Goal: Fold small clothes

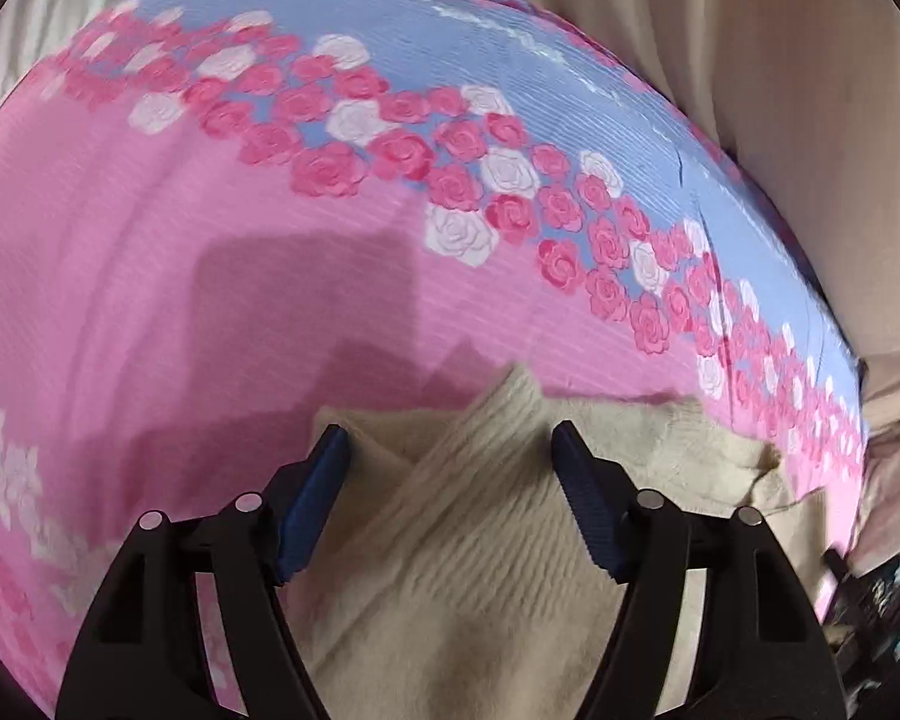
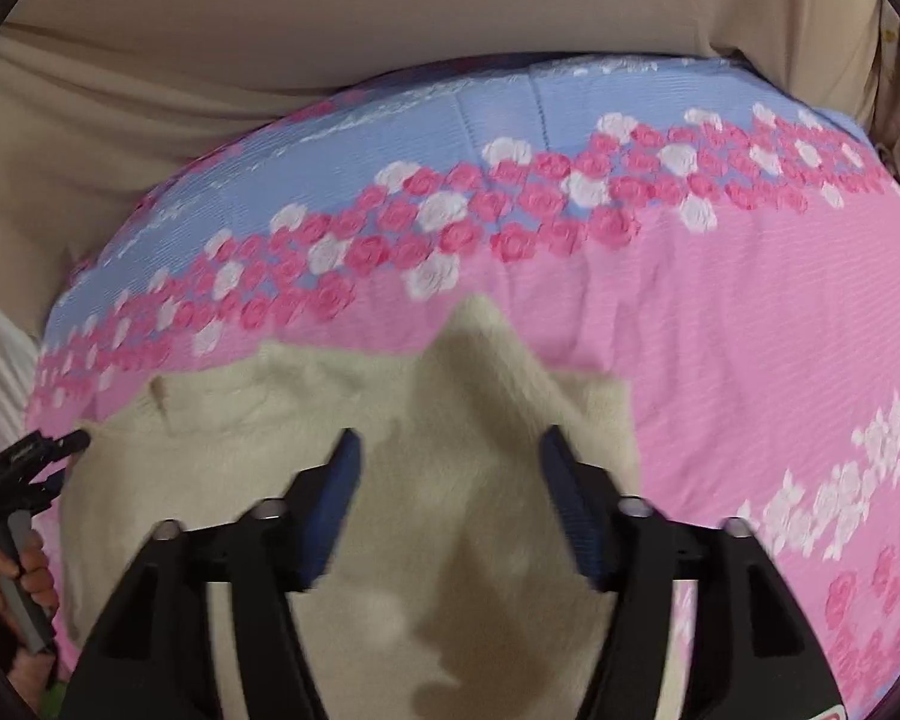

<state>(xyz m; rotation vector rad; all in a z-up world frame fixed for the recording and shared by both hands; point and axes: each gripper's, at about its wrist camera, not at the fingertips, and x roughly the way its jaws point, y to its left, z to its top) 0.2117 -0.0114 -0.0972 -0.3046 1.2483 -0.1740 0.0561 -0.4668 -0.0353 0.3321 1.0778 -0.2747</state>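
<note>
A cream knitted garment (image 1: 468, 546) lies on a pink and blue bedspread with a band of printed roses (image 1: 150, 228). Folded layers of it cross under my left gripper (image 1: 449, 435), which hovers over it pointing steeply down. Its blue pads stand apart with nothing pinched between them. In the right wrist view the same fuzzy garment (image 2: 294, 402) spreads below my right gripper (image 2: 449, 437). That gripper is also open, with its pads clear of the cloth. A pointed corner of the garment (image 2: 480, 324) sticks out toward the rose band.
Beige fabric (image 2: 270, 30) hangs beyond the far edge of the bedspread (image 2: 750, 330). A person's hand (image 2: 27, 570) grips a handle at the left edge of the right wrist view. Dark clutter (image 1: 882, 594) sits past the bed's right side.
</note>
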